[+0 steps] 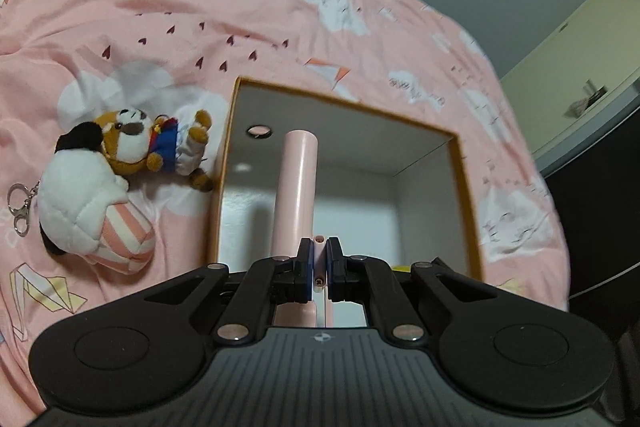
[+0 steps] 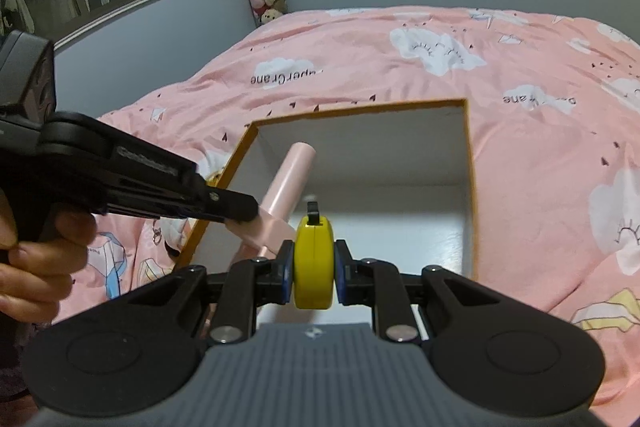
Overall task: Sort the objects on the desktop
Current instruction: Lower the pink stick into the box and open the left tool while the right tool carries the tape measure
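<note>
Both claws hang over the open box [image 2: 470, 187] on the pink bed [image 2: 540, 155]: the left claw [image 1: 319, 259] is clenched on a pink tube [image 1: 298, 179], the right claw [image 2: 313, 263] on a yellow tape measure [image 2: 313, 267]. This looks like the dropping-in step; next, lower and release. Inside the box shows only white floor. Two plush keychains [image 1: 120, 179] lie beside its left wall.

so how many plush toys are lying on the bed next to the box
2, both left of the box on the pink bedspread: a brown raccoon plush nearest the box wall and a white plush touching its far side. Others may be hidden.
</note>
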The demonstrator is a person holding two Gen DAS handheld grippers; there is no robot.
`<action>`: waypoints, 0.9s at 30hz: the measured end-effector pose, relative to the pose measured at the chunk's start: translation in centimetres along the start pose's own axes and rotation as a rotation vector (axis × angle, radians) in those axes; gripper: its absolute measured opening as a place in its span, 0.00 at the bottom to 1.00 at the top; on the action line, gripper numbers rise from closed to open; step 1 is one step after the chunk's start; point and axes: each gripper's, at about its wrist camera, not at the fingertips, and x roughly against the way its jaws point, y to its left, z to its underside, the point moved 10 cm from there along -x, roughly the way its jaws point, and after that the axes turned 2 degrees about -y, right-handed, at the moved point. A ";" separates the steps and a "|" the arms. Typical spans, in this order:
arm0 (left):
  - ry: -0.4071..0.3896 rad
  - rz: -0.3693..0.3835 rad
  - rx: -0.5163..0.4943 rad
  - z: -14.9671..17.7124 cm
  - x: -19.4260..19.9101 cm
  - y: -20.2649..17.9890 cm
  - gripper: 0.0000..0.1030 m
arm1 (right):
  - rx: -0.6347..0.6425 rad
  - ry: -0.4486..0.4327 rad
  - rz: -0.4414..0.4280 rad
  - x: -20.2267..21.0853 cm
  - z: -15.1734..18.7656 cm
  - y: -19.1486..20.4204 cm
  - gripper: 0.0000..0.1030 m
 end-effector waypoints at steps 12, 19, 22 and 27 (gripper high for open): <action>0.025 -0.165 -0.110 1.1 -2.5 0.8 0.06 | 0.002 0.079 0.008 -2.9 1.6 0.0 0.20; 0.027 -0.193 -0.101 1.1 -3.2 0.9 0.06 | 0.002 0.091 0.014 -3.1 1.9 -0.1 0.20; 0.039 -0.228 -0.148 1.4 -3.3 0.8 0.07 | 0.003 0.095 0.012 -3.1 1.9 0.0 0.20; 0.028 -0.276 -0.181 1.1 -2.6 1.2 0.08 | 0.001 0.106 0.017 -3.2 2.0 -0.1 0.20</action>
